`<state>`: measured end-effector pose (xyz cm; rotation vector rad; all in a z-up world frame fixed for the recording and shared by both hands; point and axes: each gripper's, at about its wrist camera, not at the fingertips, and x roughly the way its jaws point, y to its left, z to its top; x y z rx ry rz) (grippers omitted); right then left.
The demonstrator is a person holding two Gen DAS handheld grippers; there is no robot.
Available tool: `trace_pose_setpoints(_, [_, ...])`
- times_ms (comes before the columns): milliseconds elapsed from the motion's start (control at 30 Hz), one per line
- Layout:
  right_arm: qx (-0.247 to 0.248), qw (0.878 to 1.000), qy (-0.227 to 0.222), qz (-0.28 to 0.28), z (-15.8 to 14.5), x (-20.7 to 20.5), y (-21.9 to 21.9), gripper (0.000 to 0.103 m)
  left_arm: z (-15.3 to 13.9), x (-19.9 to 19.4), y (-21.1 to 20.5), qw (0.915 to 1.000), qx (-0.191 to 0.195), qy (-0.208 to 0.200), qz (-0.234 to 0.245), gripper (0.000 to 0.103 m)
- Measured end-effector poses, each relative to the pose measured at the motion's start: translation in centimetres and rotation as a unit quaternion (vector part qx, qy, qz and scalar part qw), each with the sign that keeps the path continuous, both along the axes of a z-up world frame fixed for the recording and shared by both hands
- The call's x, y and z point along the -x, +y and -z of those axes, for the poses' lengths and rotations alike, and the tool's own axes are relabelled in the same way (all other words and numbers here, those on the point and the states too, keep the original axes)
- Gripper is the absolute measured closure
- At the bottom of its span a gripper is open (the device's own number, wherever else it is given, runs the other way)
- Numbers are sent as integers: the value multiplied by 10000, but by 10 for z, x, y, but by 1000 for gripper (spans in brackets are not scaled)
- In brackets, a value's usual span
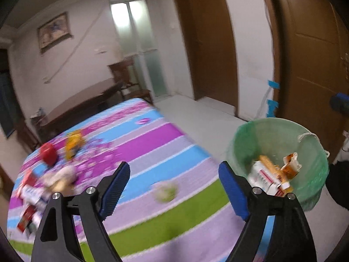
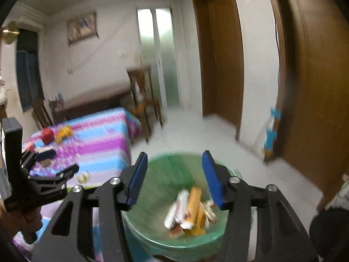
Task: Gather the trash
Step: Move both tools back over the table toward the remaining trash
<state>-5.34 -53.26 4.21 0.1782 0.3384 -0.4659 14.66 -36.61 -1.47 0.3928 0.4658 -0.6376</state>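
Observation:
A green-lined trash bin stands on the floor beside the striped table; several cartons and wrappers lie in it. My left gripper is open and empty above the table's near edge, over a crumpled pale wad. More trash lies at the table's left: a red round item, a yellow wrapper, boxes. My right gripper is open and empty just above the bin, with the cartons below it. The left gripper shows at the left of the right wrist view.
White tiled floor lies beyond the bin. Brown doors stand to the right. A dark wooden table and chair stand behind the striped table. A dark object sits right of the bin.

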Motion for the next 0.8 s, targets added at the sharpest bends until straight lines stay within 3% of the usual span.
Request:
trace_pose_setpoints(167, [361, 9948, -903, -302, -8, 14, 59, 36, -10, 13, 101, 9990, 157, -80, -409, 16])
trace_pose_setpoints(267, [328, 9899, -1111, -819, -11, 6, 91, 32, -15, 19, 165, 9973, 260, -120, -669, 14])
trace_pose_setpoints(467, [558, 9770, -654, -1952, -6, -36, 153, 23, -22, 3, 295, 9930, 257, 50, -1153, 11])
trace_pose_setpoints(633, [77, 9622, -215, -2713, 3, -76, 178, 18, -22, -46, 388, 9943, 178, 39, -1047, 8])
trace_pose_setpoints(800, [-408, 9483, 166, -3142, 17, -117, 212, 18, -11, -132, 433, 9925, 474, 846, -744, 8])
